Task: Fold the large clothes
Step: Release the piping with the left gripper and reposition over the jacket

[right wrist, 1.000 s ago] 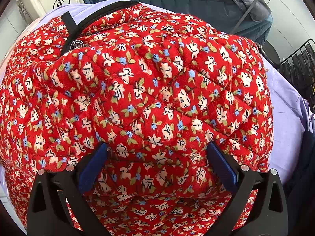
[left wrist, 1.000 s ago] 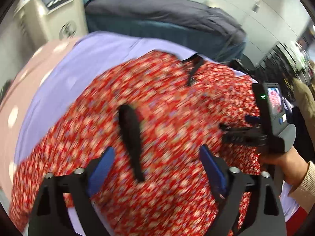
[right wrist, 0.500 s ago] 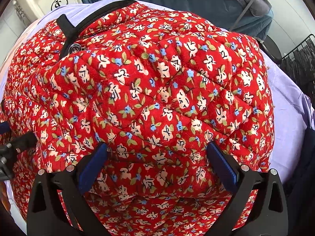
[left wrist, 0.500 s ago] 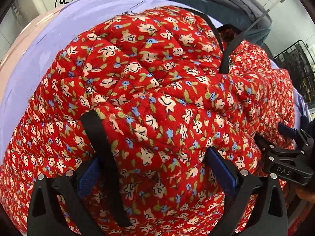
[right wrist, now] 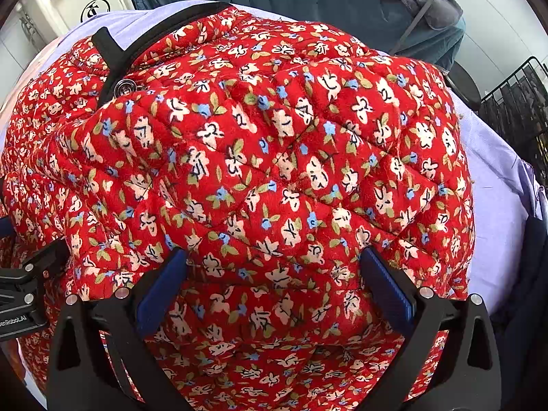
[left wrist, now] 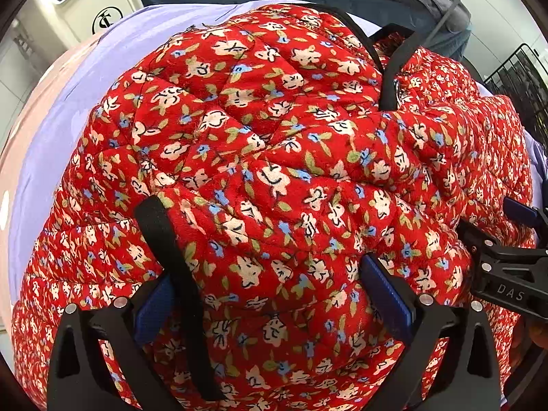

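Left wrist view: left gripper (left wrist: 270, 294) jaws spread wide, have just been opening, padded jacket (left wrist: 274, 157) bulging btwn them, pads not clamped. Black trim strip (left wrist: 171, 267) by left pad. Right gripper (right wrist: 274, 291) likewise spread over fabric, no pinch. Jacket lies bunched on lilac sheet (left wrist: 68, 113). Step, prob.: picking grab points for a fold. Next: close on an edge/hem, both sides.

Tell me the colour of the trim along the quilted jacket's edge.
Black trim, on the red floral jacket; clearest in the left wrist view.
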